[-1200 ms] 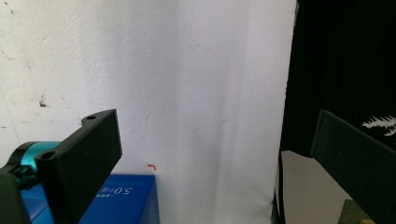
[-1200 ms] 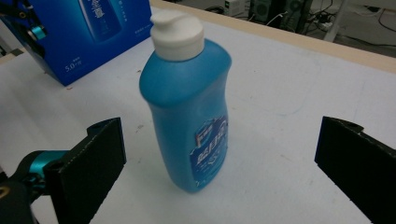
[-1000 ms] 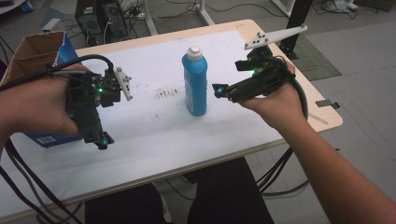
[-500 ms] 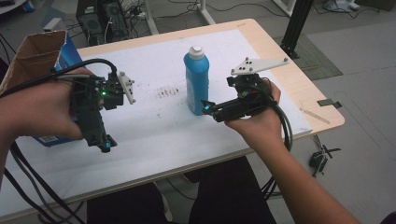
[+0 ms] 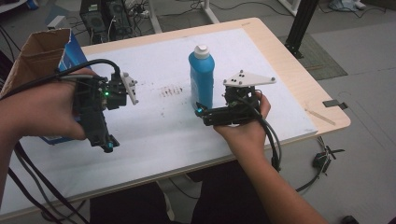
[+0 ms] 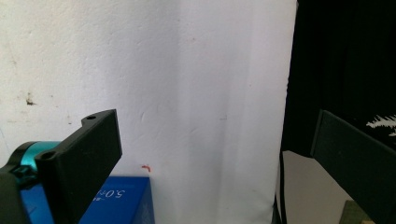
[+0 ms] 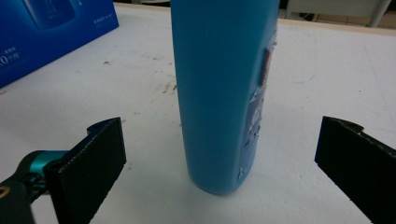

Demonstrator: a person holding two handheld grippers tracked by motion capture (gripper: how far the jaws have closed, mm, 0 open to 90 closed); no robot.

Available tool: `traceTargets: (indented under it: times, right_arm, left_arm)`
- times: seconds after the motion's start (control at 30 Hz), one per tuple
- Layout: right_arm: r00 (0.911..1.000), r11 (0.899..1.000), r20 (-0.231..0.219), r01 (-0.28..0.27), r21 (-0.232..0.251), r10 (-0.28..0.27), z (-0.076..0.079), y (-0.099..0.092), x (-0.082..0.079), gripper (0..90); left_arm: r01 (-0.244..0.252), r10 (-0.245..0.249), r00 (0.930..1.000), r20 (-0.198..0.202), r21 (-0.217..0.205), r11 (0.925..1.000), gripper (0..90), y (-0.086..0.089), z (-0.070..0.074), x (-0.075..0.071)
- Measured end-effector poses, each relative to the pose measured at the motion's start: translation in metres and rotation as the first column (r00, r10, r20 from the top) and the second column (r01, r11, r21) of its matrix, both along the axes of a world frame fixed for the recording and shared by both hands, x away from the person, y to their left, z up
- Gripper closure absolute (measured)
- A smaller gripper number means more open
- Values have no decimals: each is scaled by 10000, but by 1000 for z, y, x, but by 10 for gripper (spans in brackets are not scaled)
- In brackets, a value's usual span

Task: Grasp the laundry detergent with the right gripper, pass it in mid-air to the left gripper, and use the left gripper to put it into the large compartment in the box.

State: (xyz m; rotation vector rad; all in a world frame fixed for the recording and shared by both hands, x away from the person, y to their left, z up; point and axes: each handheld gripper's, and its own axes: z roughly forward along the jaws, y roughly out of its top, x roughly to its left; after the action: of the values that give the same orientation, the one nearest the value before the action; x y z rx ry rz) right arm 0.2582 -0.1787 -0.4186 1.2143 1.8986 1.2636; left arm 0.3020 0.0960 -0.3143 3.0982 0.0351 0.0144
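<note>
Approach is the step I judge to be in hand: I bring the right gripper toward the blue bottle, which stands upright near the middle of the white table, white cap on top. In the high view the bottle is at about 11 o'clock from the right gripper, just beside its tip. In the right gripper view the bottle stands between the two black jaws; they are spread wide and touch nothing, with free space on both sides.

The left gripper hangs over the table at 9 o'clock from the bottle, well apart, near the blue box. Its jaws are also released and hold nothing.

For the next move I think I must go a little more forward, keep the bottle centred, and then close on its lower body without pushing it over
</note>
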Motion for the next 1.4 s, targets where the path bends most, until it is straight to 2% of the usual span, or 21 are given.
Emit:
traceTargets:
  times: [0.33, 0.63, 1.07, 1.23, 1.3, 1.4]
  right_arm:
    - [9995, 9995, 68, 307, 115, -308, -9, 15, 13, 11]
    - [9975, 9972, 267, 670, -320, -662, -17, 30, 27, 12]
    - [9936, 9945, 513, 1022, -238, -1009, -12, 35, 40, 43]
    - [9926, 9932, 464, 1138, -244, -1126, -13, 34, 43, 88]
    - [9920, 9923, 422, 1205, -276, -1193, -13, 33, 43, 149]
    - [9920, 9927, 481, 1178, -272, -1164, -12, 33, 43, 151]
  left_arm:
    - [-92, 92, 10000, -22, -31, 10000, 17, 6, -3, 0]
    - [-165, 164, 9999, -16, -50, 9999, 17, 13, -4, 1]
    - [-208, 208, 9998, -43, -27, 9998, 17, 18, -5, 4]
    - [-218, 218, 9997, -58, -10, 9998, 17, 18, -5, 5]
    - [-187, 187, 9998, -57, 1, 9998, 17, 17, -6, 5]
    - [-160, 160, 9999, -44, 41, 9999, 17, 15, -5, 6]
